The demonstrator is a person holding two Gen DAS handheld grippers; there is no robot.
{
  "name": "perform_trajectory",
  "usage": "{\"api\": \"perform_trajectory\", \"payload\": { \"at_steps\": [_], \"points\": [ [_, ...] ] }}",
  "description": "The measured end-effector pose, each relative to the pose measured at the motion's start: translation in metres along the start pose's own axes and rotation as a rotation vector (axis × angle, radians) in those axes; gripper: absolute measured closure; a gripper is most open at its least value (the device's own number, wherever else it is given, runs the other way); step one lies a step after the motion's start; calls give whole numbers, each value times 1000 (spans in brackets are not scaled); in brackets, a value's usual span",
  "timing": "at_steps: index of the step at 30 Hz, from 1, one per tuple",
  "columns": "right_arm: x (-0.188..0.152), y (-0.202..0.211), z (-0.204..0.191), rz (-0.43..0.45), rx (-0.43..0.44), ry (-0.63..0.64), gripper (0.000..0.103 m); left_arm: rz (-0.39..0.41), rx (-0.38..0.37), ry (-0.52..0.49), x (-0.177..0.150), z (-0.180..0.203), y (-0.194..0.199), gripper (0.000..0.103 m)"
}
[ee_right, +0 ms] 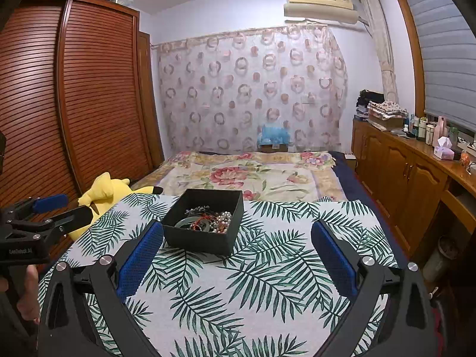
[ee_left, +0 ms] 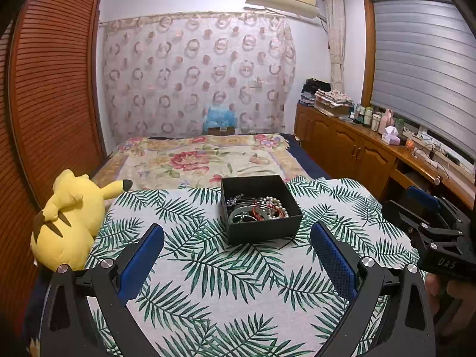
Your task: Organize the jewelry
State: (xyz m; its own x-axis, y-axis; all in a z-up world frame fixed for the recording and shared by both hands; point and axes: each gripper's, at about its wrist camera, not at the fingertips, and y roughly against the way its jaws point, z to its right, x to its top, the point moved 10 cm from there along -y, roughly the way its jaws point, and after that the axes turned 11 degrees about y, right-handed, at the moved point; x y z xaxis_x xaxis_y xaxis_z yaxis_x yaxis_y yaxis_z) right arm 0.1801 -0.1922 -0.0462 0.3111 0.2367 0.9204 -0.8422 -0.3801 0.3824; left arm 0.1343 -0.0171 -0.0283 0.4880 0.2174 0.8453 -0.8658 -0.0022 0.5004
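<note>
A black open box [ee_left: 261, 229] stands on a palm-leaf cloth [ee_left: 208, 267]; it also shows in the right wrist view [ee_right: 205, 239]. Inside lies tangled jewelry [ee_left: 257, 208]: a pearl strand, a red cord, a green bangle and a dark beaded piece, also seen from the right wrist [ee_right: 208, 220]. My left gripper [ee_left: 238, 255] is open and empty, held back from the box's near side. My right gripper [ee_right: 238, 253] is open and empty, a little right of the box. Each gripper shows at the edge of the other's view [ee_left: 428, 217] [ee_right: 44, 217].
A yellow plush toy [ee_left: 68, 217] lies at the cloth's left edge. A floral blanket [ee_left: 202, 157] covers the bed beyond the box. A wooden wardrobe [ee_right: 74, 95] is on the left, a wooden cabinet [ee_right: 410, 172] with bottles on the right.
</note>
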Motion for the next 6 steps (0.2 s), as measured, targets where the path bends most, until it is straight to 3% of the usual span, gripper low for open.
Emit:
{"api": "perform_trajectory", "payload": {
  "at_steps": [6],
  "points": [
    [-1, 0, -1, -1, 1, -2, 3, 0, 1, -2, 0, -1, 0, 8]
  ]
}}
